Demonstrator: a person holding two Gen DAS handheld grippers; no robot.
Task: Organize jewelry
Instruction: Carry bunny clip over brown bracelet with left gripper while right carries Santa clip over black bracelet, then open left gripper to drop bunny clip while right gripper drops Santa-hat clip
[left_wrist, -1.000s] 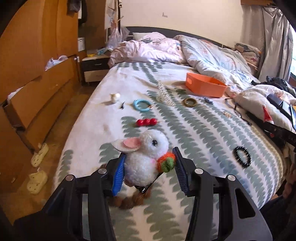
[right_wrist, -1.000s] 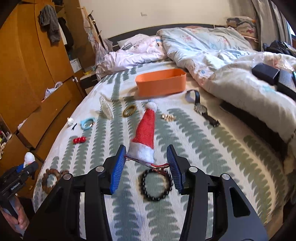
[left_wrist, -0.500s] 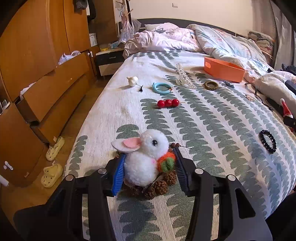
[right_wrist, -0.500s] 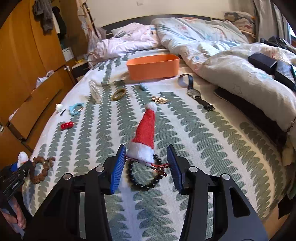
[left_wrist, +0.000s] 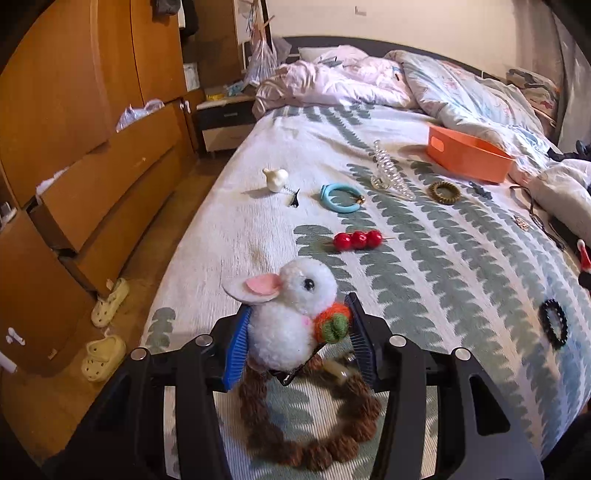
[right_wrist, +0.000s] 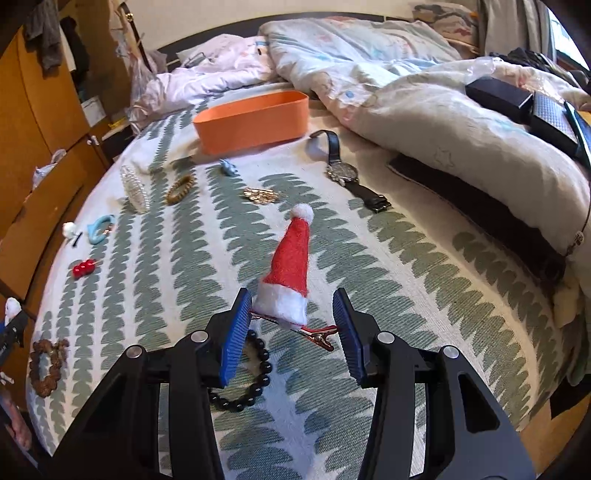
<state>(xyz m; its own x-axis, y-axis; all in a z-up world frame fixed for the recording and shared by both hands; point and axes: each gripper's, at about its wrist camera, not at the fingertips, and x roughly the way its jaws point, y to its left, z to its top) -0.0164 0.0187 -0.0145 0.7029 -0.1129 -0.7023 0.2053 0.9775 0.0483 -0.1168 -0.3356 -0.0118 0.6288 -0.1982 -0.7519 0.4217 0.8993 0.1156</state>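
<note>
Both grippers have shifted over the bed. Left gripper clenched on bunny clip above brown bracelet; right gripper clenched on Santa clip, black bracelet beneath. Orange tray far ahead, watch and red beads between.

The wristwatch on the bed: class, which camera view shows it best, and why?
The right wrist view. There the wristwatch lies in full sight, dial and black strap clear, near the orange tray. The left wrist view shows only a thin dark strap at the right edge.
</note>
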